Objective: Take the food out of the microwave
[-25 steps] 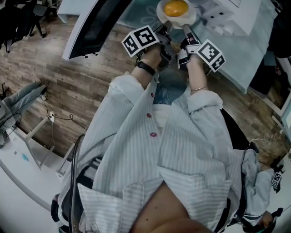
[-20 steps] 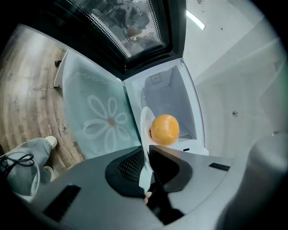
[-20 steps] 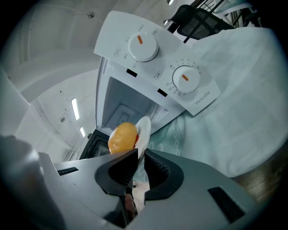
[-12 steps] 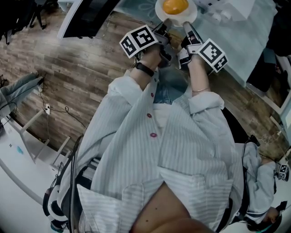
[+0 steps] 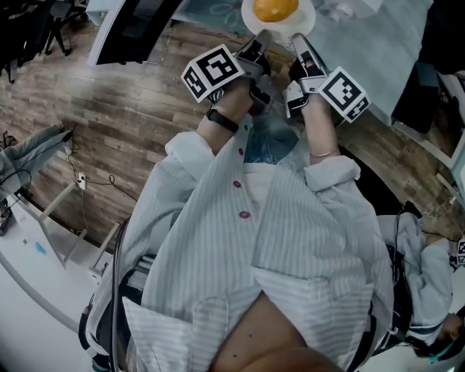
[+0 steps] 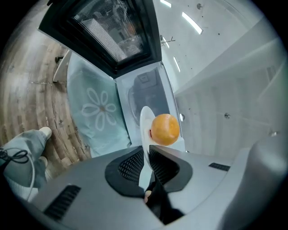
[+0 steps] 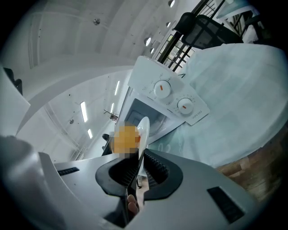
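Below the head camera, a wooden floor fills the left of the scene, and a table under a pale teal cloth runs across the top right. A person in a striped shirt stands at the table's edge with both arms stretched forward.

On the cloth stands a white microwave with two dials on its front panel. Its dark-windowed door is swung wide open, and the cavity shows behind it.

Each hand carries a grey gripper with a marker cube. The left gripper grips the plate by its left rim; its own view shows the rim edge-on between the ribbed pads, which press on it at a narrow gap. The right gripper takes the opposite rim. Its jaws have just been closing, and its view shows the thin white edge caught between the pads. The two grippers lie near each other and point forward, tilted slightly down.

The plate is small, white and round, held up in the air between the two tools. It is outside the cavity, in front of the open microwave and over the near edge of the table.

On the plate sits the food, a round orange lump at about the plate's middle.

A dark band circles the left wrist.
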